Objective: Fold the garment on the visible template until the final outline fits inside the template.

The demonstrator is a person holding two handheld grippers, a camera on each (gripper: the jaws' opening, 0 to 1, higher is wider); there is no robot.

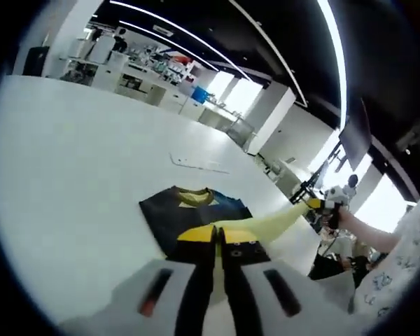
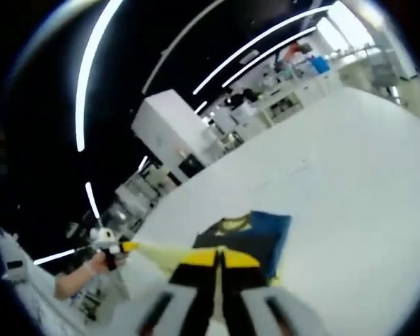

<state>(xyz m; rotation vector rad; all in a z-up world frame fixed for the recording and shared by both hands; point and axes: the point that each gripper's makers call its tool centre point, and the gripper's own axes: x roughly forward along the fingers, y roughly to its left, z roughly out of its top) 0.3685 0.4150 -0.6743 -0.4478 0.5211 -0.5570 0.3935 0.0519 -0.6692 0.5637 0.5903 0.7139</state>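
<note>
A dark navy garment (image 1: 169,211) with a yellow collar and a blue panel lies partly on the white table (image 1: 70,161). A pale yellow edge of it is pulled taut in the air between my two grippers. My left gripper (image 1: 217,238) is shut on the yellow fabric close to the lens. In the left gripper view my right gripper (image 1: 327,208) holds the far end of that yellow strip. In the right gripper view the garment (image 2: 255,234) lies ahead, my right gripper (image 2: 217,260) is shut on yellow cloth, and my left gripper (image 2: 110,250) pinches the other end.
A thin pale marking (image 1: 196,162) lies on the table beyond the garment. The person's sleeve (image 1: 399,245) comes in from the right. Desks and shelves (image 1: 154,77) line the far side of the room, and a white cabinet (image 2: 171,129) stands behind the table (image 2: 350,175).
</note>
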